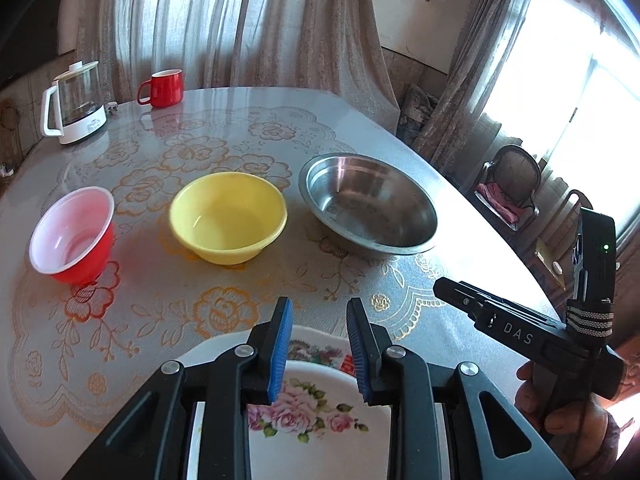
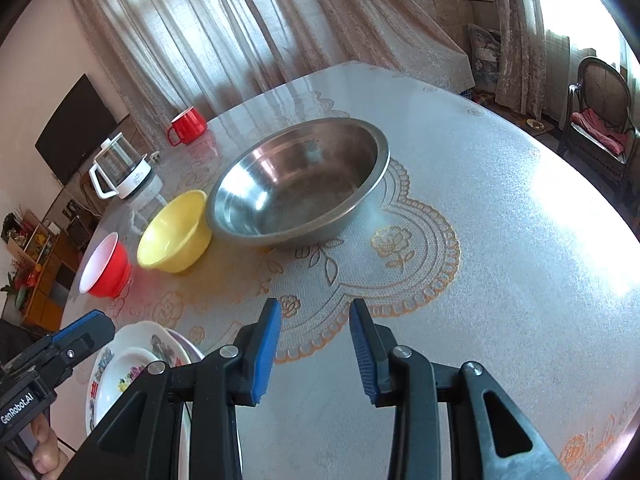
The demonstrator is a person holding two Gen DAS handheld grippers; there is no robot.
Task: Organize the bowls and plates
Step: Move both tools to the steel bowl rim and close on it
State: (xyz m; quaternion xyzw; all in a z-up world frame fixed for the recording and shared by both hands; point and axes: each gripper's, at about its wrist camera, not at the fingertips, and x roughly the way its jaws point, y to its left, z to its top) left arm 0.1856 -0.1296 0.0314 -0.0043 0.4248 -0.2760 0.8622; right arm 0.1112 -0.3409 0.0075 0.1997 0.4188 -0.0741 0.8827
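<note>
Three bowls stand in a row on the round table: a red bowl (image 1: 72,236) with a white inside, a yellow bowl (image 1: 228,216) and a wide steel bowl (image 1: 368,204). A flowered white plate (image 1: 316,404) lies at the near edge, directly under my left gripper (image 1: 320,302), which is open with nothing between its blue pads. In the right wrist view the plate (image 2: 120,364) rests on another, purple-rimmed plate. My right gripper (image 2: 316,303) is open over bare tablecloth, in front of the steel bowl (image 2: 300,184), with the yellow bowl (image 2: 174,236) and red bowl (image 2: 106,266) to its left.
A glass kettle (image 1: 76,100) and a red mug (image 1: 164,88) stand at the table's far side. A wicker chair (image 1: 512,184) is beyond the table's right edge. Curtains hang behind. A hand holds the right gripper (image 1: 444,290) beside the plate.
</note>
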